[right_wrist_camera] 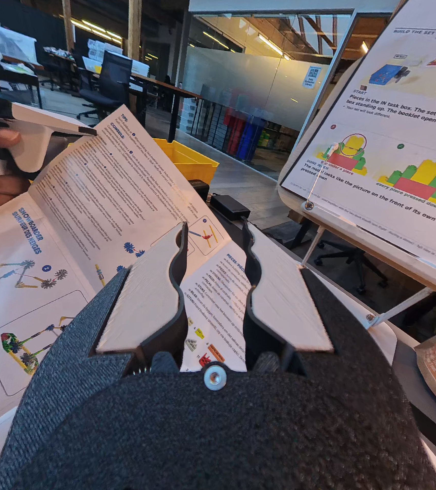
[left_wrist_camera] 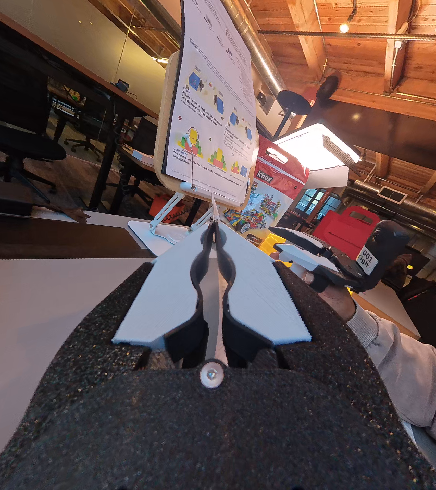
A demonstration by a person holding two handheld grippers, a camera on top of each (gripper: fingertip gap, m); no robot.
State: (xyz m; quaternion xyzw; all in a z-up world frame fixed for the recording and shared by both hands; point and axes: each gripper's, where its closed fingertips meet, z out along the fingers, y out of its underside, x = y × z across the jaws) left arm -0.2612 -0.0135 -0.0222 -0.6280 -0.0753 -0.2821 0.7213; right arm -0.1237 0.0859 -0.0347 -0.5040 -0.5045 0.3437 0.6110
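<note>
Two fingers of the left gripper point(left_wrist_camera: 213, 225) are pressed together on a thin sheet seen edge-on, the booklet point(right_wrist_camera: 84, 212); from that camera only its white edge shows between the dark pads. In the right wrist view the booklet is open and lifted, the left gripper point(right_wrist_camera: 87, 131) pinching its upper left corner, largely cut off by the frame. The right gripper point(right_wrist_camera: 214, 229) has its fingers spread apart, grasping nothing, hovering over the booklet's lower right page. Just beyond stands a tilted document stand point(right_wrist_camera: 344, 228) with a printed sheet, close on the right. A yellow bin point(right_wrist_camera: 185, 159) sits behind the booklet. The white worktop point(left_wrist_camera: 39, 305) lies bare on the left.
</note>
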